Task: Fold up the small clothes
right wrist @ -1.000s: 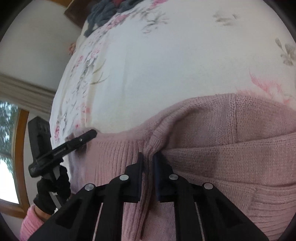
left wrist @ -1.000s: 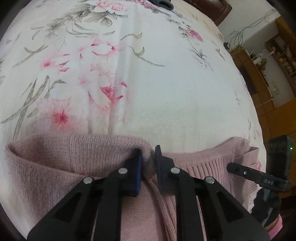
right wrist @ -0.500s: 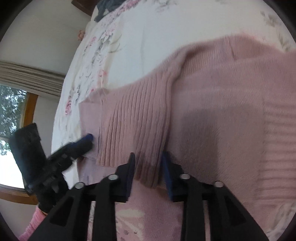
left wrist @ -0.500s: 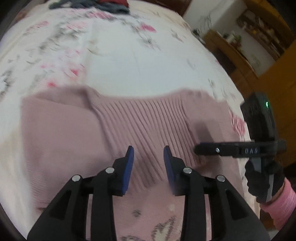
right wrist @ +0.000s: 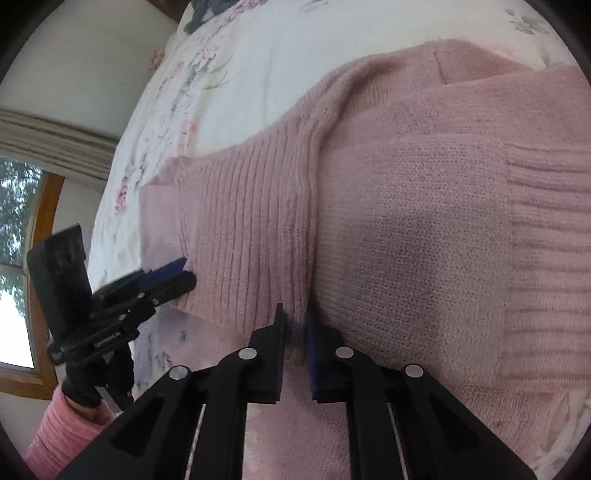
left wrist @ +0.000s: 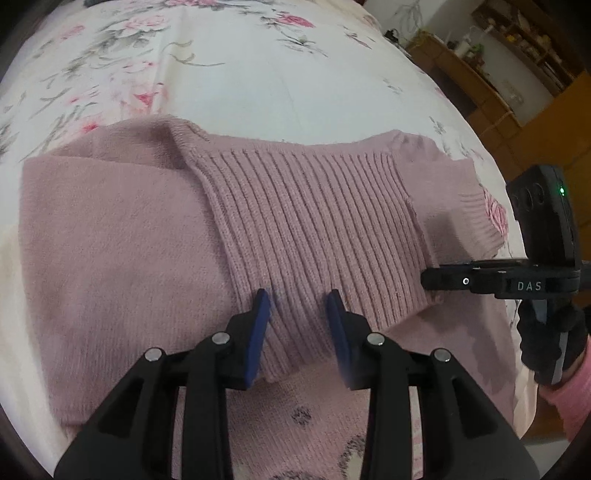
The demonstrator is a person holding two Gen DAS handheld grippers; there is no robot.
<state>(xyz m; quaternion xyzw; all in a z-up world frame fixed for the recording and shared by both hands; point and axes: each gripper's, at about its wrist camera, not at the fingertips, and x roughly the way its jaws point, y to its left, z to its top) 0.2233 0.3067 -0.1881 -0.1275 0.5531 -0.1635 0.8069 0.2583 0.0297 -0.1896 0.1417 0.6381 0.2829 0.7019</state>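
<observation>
- Sweater (left wrist: pixel 295 221), pink, lies folded on the floral bedspread (left wrist: pixel 240 74); wide bare sheet beyond its far edge.
- Left gripper (left wrist: pixel 299 306) spread wide over the ribbed hem.
- Right gripper (right wrist: pixel 295 321) narrow; whether it pinches knit is unclear.
- Dark clothes (right wrist: pixel 207 7) far off.

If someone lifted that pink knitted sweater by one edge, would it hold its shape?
Probably not. The pink sweater lies folded in soft layers on the bedsheet, so it would likely droop and unfold. Its fuzzy ribbed band looks grippy, not slippery. It likely stretches when pulled.
</observation>
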